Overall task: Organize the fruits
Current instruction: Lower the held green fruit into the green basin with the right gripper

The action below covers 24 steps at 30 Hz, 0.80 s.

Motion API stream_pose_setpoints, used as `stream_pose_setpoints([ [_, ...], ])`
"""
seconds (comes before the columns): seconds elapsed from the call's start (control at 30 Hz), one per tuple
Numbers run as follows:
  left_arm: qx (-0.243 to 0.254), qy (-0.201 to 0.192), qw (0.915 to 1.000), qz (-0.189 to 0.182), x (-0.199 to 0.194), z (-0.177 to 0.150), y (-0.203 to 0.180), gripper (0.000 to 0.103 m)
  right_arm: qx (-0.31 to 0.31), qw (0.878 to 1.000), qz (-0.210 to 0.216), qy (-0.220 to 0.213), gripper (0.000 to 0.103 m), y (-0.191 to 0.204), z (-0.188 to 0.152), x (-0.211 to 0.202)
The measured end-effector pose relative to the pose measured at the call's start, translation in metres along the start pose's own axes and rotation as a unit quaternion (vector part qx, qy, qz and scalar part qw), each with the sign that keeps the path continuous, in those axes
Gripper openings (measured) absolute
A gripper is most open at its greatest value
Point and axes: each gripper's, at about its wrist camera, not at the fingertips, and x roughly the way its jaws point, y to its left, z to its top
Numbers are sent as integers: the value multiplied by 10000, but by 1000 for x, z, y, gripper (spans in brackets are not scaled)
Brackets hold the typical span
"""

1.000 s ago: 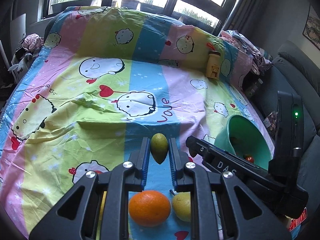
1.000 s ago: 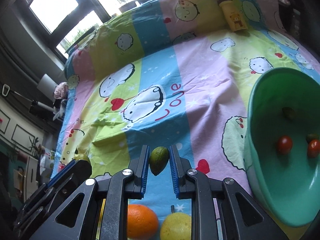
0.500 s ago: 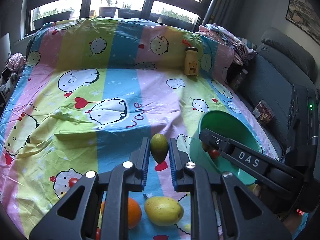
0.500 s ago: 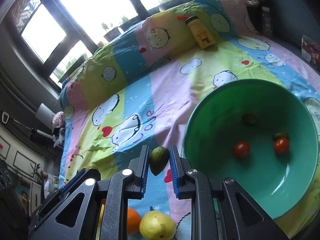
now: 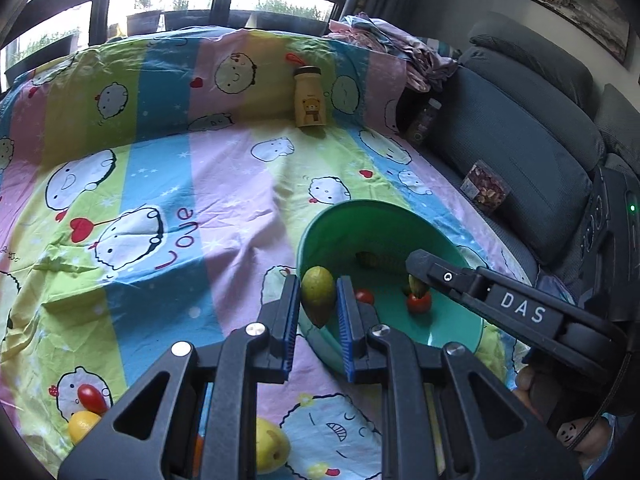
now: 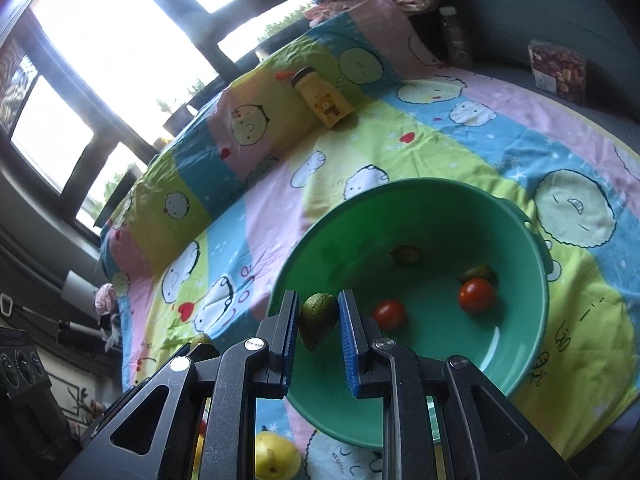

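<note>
- My left gripper (image 5: pixel 318 300) gripped a small green pointed fruit (image 5: pixel 318 295) over the near rim of the round green plastic basin (image 5: pixel 344 220).
- My right gripper (image 6: pixel 318 322) clenched a dark green fruit (image 6: pixel 318 318) at that rim too.
- Two red cherry tomatoes (image 6: pixel 476 295) lay inside.
- A yellow pear (image 6: pixel 276 458) lay on the cartoon-print bedsheet (image 5: pixel 224 184) by the near edge.

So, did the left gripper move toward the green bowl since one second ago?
Yes. The left gripper, shut on a green fruit, now reaches the green bowl rim; earlier the bowl sat far right of it.
</note>
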Motion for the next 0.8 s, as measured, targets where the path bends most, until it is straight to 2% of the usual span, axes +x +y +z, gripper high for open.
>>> stream_pose_setpoints([
  [0.17,-13,179,9993,-331,18,4,-12,18,247,9996,-146,15,22,-19,4,-1],
  [0.33,151,299,9985,-422,30,1,-28,18,399,9990,-171,77,22,-33,7,0],
  [0.47,139,451,9969,-622,40,0,-36,18,466,9984,-296,122,22,-41,8,2],
  [0.8,184,686,9943,-792,57,-7,-47,18,618,9961,-591,236,22,-56,8,7],
])
